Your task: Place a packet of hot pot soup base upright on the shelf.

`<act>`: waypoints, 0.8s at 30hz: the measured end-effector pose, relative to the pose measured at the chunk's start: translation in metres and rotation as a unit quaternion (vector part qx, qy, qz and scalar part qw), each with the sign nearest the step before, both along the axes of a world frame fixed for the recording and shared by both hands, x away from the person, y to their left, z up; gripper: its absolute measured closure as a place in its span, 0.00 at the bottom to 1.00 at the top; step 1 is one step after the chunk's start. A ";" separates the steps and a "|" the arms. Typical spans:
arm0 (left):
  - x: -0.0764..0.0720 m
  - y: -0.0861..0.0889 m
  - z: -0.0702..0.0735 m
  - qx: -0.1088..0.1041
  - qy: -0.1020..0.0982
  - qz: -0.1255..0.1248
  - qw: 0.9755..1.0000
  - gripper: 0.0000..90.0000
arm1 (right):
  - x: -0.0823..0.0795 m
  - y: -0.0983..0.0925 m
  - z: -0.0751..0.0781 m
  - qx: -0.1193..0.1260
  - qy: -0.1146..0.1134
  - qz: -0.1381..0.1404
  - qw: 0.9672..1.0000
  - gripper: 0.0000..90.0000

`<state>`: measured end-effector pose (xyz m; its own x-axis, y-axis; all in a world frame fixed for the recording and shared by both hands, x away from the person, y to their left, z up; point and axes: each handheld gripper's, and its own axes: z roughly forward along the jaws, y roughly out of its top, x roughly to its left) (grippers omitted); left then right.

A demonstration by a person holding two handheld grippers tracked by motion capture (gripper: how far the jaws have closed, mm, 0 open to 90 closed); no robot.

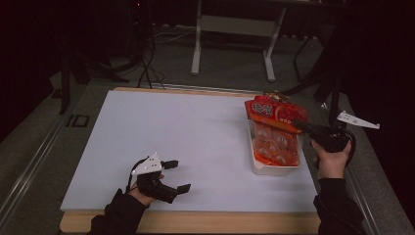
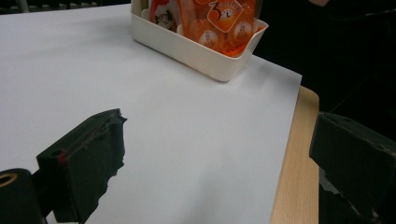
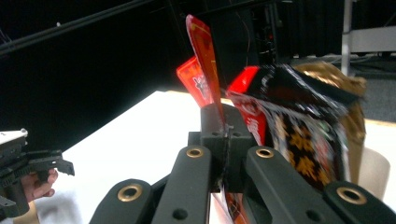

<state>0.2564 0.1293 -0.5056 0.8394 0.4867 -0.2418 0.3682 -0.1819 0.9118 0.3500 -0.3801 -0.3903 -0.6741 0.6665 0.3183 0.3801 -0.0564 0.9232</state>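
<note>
A cream bin [image 1: 266, 169] at the table's right holds several orange and red snack packets [image 1: 274, 142]. My right gripper [image 1: 299, 125] is at the bin's right rim, shut on the thin edge of a red packet [image 3: 204, 51], which stands upright above the jaws in the right gripper view [image 3: 226, 136]. A dark patterned packet [image 3: 299, 126] lies just beside it. My left gripper [image 1: 180, 176] rests low over the white sheet near the front left edge, open with nothing in it. In the left gripper view [image 2: 219, 140] the bin [image 2: 201, 53] stands far ahead.
A white sheet [image 1: 186, 142] covers the wooden table [image 1: 195, 223]; its wooden front edge [image 2: 292, 172] lies under the left gripper's right jaw. Desk legs and cables stand on the floor behind the table. The left gripper [image 3: 28, 163] shows far off in the right gripper view.
</note>
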 end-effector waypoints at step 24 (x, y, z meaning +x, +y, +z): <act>0.000 0.000 -0.002 0.000 0.004 0.001 1.000 0.04 | -0.010 -0.007 -0.009 -0.018 0.010 -0.017 1.000 0.87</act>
<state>0.2569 0.1297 -0.5077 0.8366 0.4886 -0.2478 0.3751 -0.1811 0.9091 0.3395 -0.3873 -0.3994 -0.6453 0.6999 0.3062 0.3968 -0.0355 0.9172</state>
